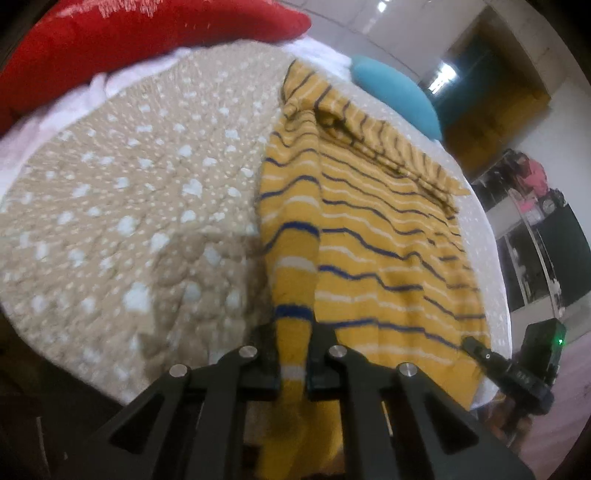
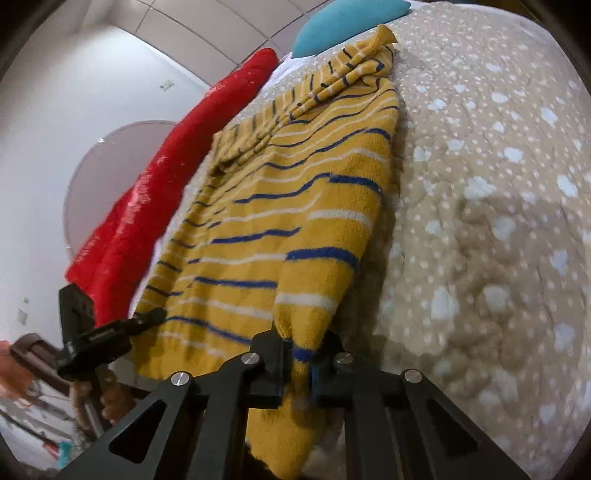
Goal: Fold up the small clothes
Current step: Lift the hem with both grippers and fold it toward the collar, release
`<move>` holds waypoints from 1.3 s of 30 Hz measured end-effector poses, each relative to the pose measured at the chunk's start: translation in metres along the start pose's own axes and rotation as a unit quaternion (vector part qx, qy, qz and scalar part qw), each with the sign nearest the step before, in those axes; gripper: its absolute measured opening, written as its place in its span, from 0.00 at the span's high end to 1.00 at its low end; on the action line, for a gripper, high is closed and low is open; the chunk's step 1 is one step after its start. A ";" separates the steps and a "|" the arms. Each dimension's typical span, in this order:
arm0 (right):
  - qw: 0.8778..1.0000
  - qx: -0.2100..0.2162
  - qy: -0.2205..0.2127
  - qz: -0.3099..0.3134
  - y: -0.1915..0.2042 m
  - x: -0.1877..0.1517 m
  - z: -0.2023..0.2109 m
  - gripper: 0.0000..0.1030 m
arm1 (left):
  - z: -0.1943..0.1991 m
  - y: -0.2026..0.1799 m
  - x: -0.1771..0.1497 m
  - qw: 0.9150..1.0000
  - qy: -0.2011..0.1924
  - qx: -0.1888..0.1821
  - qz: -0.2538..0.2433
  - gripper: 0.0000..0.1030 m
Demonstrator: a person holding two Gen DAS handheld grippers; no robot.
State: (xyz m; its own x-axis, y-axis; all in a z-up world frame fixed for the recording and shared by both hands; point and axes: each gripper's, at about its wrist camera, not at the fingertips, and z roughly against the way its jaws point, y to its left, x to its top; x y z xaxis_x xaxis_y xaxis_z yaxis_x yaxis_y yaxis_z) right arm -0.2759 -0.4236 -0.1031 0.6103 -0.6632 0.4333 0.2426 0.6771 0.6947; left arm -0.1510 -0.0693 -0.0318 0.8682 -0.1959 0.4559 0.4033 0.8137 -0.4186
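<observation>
A yellow knit sweater (image 1: 369,240) with blue and white stripes lies spread on a beige dotted bedspread (image 1: 129,203). My left gripper (image 1: 293,343) is shut on the sweater's left edge, which folds over and hangs down between the fingers. In the right wrist view the same sweater (image 2: 277,221) lies ahead, and my right gripper (image 2: 299,350) is shut on its right edge, lifted a little off the bedspread (image 2: 480,221). Each gripper shows in the other's view: the right one (image 1: 509,369) at the sweater's far hem corner, the left one (image 2: 103,336) at the opposite corner.
A red pillow (image 1: 129,40) and a teal pillow (image 1: 399,92) lie at the head of the bed, past the sweater's collar. They show in the right wrist view too, red (image 2: 166,184) and teal (image 2: 343,22). Room furniture (image 1: 535,221) stands beyond the bed's right edge.
</observation>
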 end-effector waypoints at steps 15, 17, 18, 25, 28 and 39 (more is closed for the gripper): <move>0.999 -0.031 0.026 0.033 -0.016 -0.066 0.060 0.86 | 0.005 0.024 -0.016 1.000 0.017 -0.015 0.013 0.85; 0.998 -0.038 0.029 0.046 -0.008 -0.066 0.057 0.82 | 0.013 0.024 -0.015 1.000 -0.006 -0.007 0.003 0.69; 0.997 -0.041 0.032 0.049 -0.002 -0.067 0.052 0.80 | 0.016 0.024 -0.015 1.000 -0.014 -0.002 0.001 0.54; 0.997 -0.047 0.046 0.046 -0.008 -0.072 0.050 0.62 | 0.001 0.030 -0.018 1.000 -0.006 -0.020 0.008 0.31; 0.996 -0.058 0.049 0.046 -0.010 -0.072 0.048 0.55 | -0.013 0.026 -0.026 0.999 0.008 -0.048 0.001 0.24; 0.993 -0.058 0.082 0.065 0.008 -0.080 0.014 0.92 | -0.032 0.017 -0.040 0.997 0.055 -0.053 0.000 0.92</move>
State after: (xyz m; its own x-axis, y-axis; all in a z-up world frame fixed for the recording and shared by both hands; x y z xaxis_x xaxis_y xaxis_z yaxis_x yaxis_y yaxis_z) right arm -0.3334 -0.3693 -0.1238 0.7544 -0.5139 0.4084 0.2337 0.7916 0.5646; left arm -0.1697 -0.0652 -0.0823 0.8926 -0.2592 0.3690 0.4262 0.7522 -0.5026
